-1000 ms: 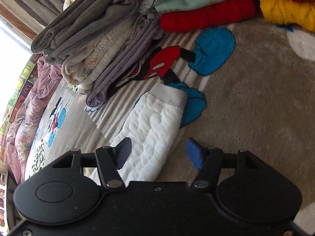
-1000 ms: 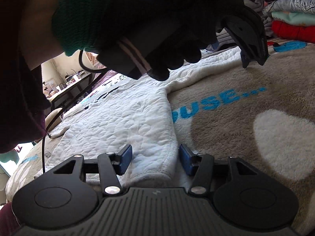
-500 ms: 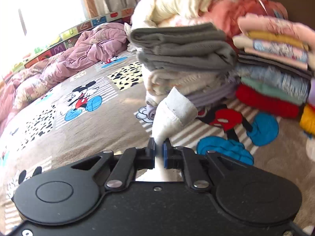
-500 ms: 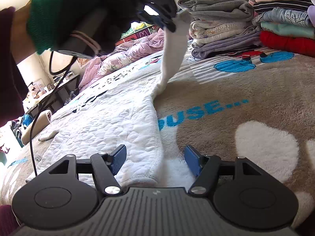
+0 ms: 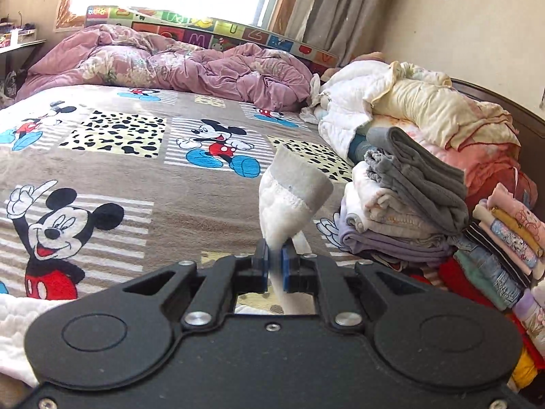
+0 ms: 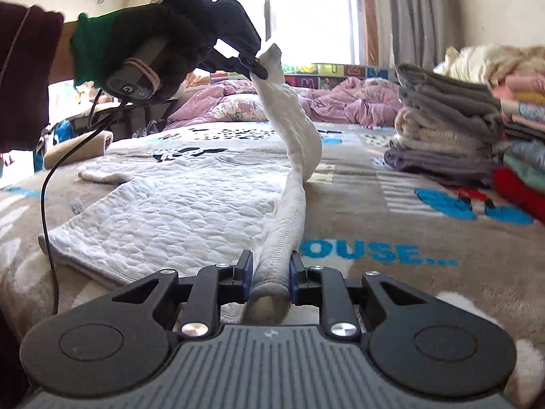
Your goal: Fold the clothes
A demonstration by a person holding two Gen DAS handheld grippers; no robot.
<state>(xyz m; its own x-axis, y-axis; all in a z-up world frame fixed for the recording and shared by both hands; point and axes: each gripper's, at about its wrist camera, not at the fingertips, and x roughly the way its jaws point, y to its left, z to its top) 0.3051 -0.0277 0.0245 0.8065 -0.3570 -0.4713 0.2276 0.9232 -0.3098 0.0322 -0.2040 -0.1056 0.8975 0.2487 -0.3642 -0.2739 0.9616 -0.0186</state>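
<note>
garment: white quilted top (image 6: 177, 204), body flat on the bed (image 5: 163, 204), hem toward the near edge
sleeve: sleeve (image 6: 299, 143) lifted off the bed, stretched between the 2 grippers, cuff (image 5: 299, 184) up in the air
left gripper: left gripper (image 5: 275, 266) clenched on the sleeve just below the cuff, raised above the bed; in the right wrist view it shows at top left (image 6: 253, 64) with the gloved hand (image 6: 160, 44) around it
right gripper: right gripper (image 6: 270, 274) low at the near edge, pads on both sides of the rolled side edge of the top where it meets the hem; looks like a grip, fabric fills the gap
done: 2 stacks (image 5: 408, 211) of folded clothes along the right edge of the bed, looks like many pieces finished
current step: judged as sleeve fold-in on this top, first fold just starting, body not yet folded at all
left: bring sleeve across the body, other sleeve (image 6: 98, 173) at the far left side of the top lies out flat, then fold the body and stack it
unfolded pile: heap (image 5: 425, 102) of loose pale clothes at the far right corner, probably more to do
other: pink duvet (image 5: 170, 58) bunched along the far edge
progress guess: well into the batch overall, early on this item
</note>
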